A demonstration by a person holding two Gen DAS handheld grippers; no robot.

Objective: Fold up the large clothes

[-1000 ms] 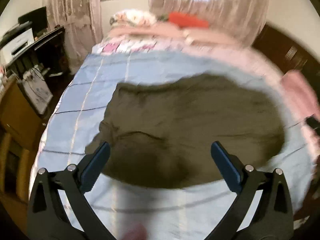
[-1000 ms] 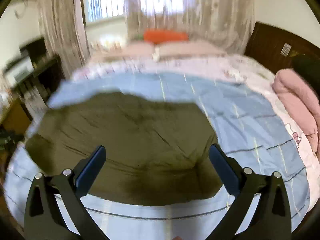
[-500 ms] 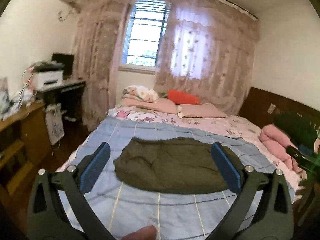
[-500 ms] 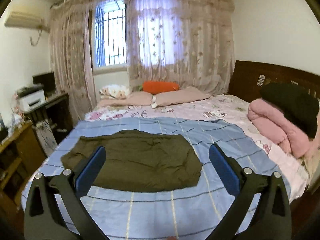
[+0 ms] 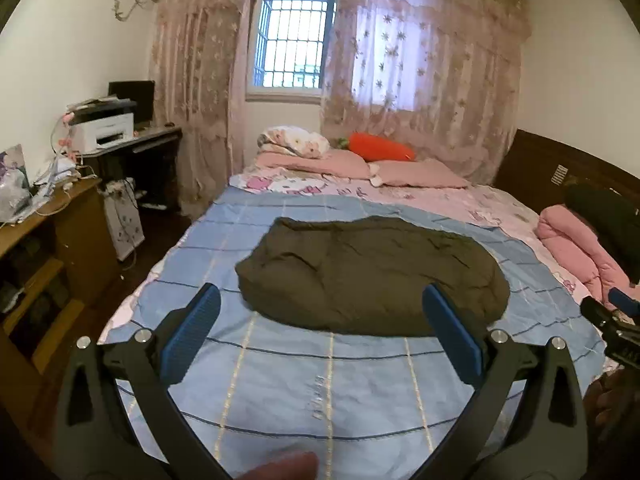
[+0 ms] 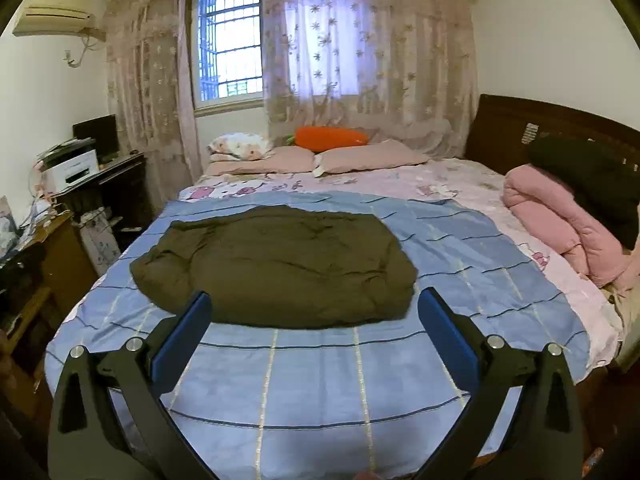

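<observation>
A dark olive padded garment [image 5: 372, 272] lies folded into a wide flat bundle on the blue checked sheet [image 5: 320, 380] of the bed; it also shows in the right wrist view [image 6: 276, 268]. My left gripper [image 5: 320, 312] is open and empty, held back from the garment above the bed's near edge. My right gripper [image 6: 314, 310] is open and empty, also back from the garment. The right gripper's tip shows at the right edge of the left wrist view [image 5: 616, 320].
Pink pillows [image 6: 360, 158] and an orange carrot cushion [image 6: 330, 138] lie at the far side. A folded pink quilt [image 6: 560, 220] with a dark garment [image 6: 592, 176] lies right. A desk with a printer [image 5: 104, 132] and wooden shelves [image 5: 36, 264] stand left.
Both grippers have pulled up and back from just above the garment; the views now take in the whole bed and room. The garment lies still. Both stay open.
</observation>
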